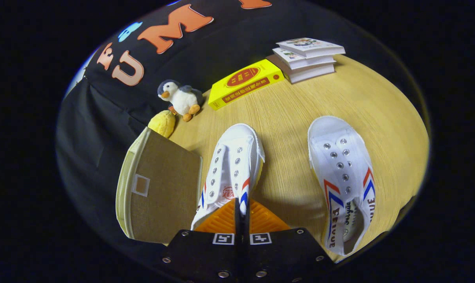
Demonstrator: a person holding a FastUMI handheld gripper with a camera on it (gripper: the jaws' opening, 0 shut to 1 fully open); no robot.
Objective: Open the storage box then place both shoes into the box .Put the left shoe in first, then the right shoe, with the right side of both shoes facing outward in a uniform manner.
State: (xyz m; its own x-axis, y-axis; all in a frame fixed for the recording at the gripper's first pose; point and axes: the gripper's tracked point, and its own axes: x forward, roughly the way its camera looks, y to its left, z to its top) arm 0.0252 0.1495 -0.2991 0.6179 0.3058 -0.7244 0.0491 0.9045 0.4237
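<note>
**Fingers pinched at heel of near shoe, box to its left**

Gripper (241, 214) at bottom centre of frame, fingers drawn together to a thin line, seemingly clamped on the collar of the near shoe (231, 169) at its heel end. Exact contact hidden where the fingers meet the shoe, so grip judged, not certain. Toe of that shoe pointing up the frame, away from the gripper. Second shoe (341, 177) lying well apart at lower right on the bench (292, 114), toe also pointing away. Box (162, 188) just left of the near shoe at lower left, flap side facing the camera; open or closed not clear from here. Penguin (180, 98) and a yellow plush (163, 122) beyond the box in the upper left; yellow book (245, 83) and a stack of books (306, 59) at the top.

Risks from here:
- Thin pinch on soft canvas: likely to slip or let the shoe swing toe-down on lifting.
- Swinging toe could catch the box wall and shove the light box aside.
- Easy to twist the shoe mid-carry and end with the wrong side facing outward.
- Wrong shoe first would break the order; left or right hard to judge here.
</note>
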